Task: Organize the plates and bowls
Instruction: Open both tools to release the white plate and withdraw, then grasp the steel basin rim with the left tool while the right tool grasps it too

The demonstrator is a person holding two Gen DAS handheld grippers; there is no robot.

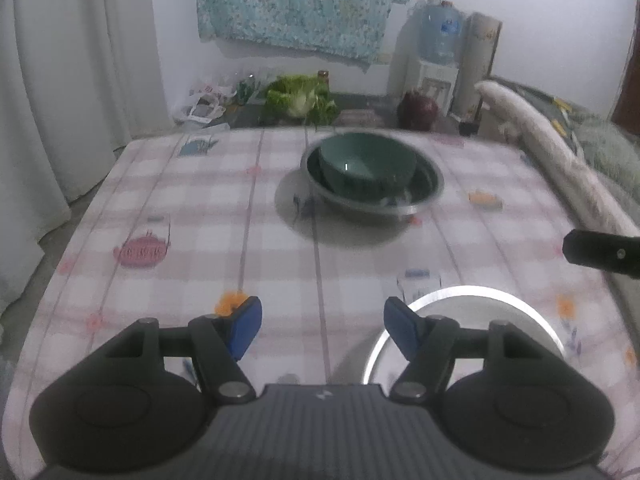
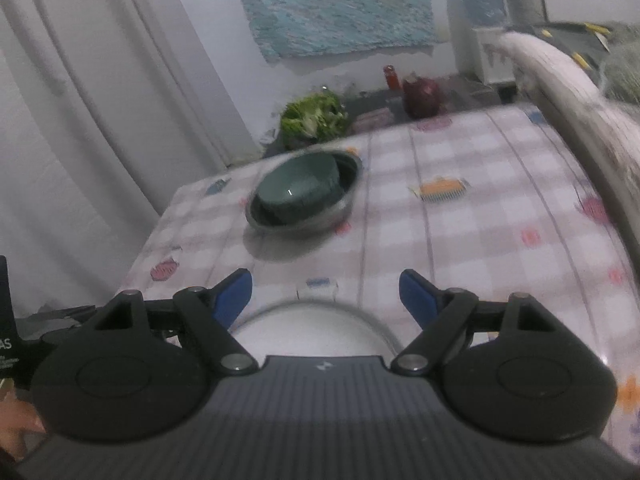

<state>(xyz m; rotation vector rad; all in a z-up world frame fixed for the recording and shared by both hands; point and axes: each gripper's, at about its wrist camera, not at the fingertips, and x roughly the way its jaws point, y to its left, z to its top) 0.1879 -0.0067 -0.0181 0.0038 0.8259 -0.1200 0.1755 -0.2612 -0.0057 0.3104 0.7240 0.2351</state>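
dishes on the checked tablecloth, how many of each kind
green bowl: 1, sitting inside the metal bowl
metal bowl: 1, at the far end of the cloth
metal plate: 1, at the near edge, by the open left gripper and right gripper
total: 3

— What colours are in front of you?

— My tablecloth (image 1: 200,208) is pink and white check, dotted with small orange, pink and blue motifs. A dark green bowl (image 1: 366,166) sits inside a grey metal bowl (image 1: 424,196).

— And your tongs?

— Both black, with blue pads (image 1: 246,326). A silver-rimmed plate (image 1: 480,308) gleams pale. Behind, a blue-green floral cloth (image 1: 300,4).
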